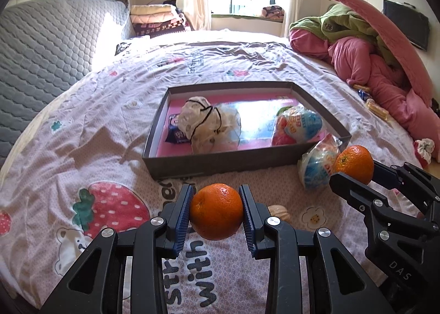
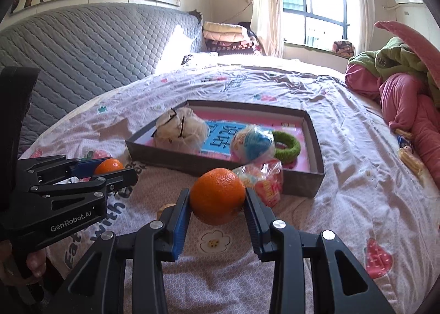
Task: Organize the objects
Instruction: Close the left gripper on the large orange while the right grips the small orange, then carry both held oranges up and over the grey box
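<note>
Left gripper [image 1: 216, 213] clamped on an orange [image 1: 216, 210], lifted above the bedsheet [image 1: 82, 127] near the bed's front edge. Right gripper [image 2: 218, 199] clamped on a second orange [image 2: 217, 195], beside the left one, also off the sheet. A walnut [image 1: 280, 212] lies on the sheet just below them. A wrapped snack bag [image 1: 319, 166] sits against the near right corner of the shallow box [image 1: 192, 166]. Inside the box: cloth bundle [image 1: 206, 124] left, wrapped ball [image 1: 298, 125] right, green ring [image 2: 288, 146] at right wall. Pink bedding [image 1: 371, 66] piled at far right edge.
</note>
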Motion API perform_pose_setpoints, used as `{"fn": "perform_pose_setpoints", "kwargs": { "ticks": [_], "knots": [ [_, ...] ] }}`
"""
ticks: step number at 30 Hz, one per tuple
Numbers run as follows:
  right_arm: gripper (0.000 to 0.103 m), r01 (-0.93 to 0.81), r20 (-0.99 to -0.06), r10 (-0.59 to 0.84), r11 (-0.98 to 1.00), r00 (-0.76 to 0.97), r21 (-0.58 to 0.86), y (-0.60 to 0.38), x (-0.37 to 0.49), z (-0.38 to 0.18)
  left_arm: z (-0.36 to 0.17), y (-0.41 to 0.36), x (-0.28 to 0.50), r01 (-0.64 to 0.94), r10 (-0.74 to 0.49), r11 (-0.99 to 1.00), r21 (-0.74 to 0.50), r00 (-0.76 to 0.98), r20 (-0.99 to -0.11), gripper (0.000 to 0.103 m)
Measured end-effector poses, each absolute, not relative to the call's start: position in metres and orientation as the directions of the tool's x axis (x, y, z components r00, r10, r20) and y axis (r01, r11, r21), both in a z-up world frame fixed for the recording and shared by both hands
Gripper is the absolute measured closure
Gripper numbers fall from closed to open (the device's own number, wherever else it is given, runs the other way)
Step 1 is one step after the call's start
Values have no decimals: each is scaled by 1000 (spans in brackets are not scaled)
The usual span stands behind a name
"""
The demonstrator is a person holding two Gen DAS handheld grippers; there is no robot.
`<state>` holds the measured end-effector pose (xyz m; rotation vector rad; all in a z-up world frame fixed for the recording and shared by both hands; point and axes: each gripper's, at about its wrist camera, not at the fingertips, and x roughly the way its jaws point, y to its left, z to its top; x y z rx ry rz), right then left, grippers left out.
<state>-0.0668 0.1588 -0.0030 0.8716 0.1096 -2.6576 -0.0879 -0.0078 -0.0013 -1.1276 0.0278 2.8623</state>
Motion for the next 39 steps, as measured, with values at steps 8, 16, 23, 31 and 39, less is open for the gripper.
{"fn": "perform_pose_setpoints", "kwargs": {
  "ticks": [8,16,23,31,39],
  "knots": [
    [65,325,-549,-289,-945,-784,33,169,-69,13,19,1,-94,-64,50,-998,-2,-751,-659,68],
    [65,323,-520,-282,-946,-806,12,174,-74,27,30,9,-101,-64,44,-998,7,-762,-646,68],
    [65,328,-509,-278,-945,-815,-8,177,-77,32,35,14,-108,-72,50,-997,8,-766,-641,68],
    [65,322,-508,-270,-947,-818,-16,182,-84,35,35,15,-120,-76,55,-997,5,-764,-643,68],
    [65,321,-513,-268,-947,-815,-16,186,-95,35,31,17,-132,-81,64,-997,-3,-758,-649,68]
  ]
}}
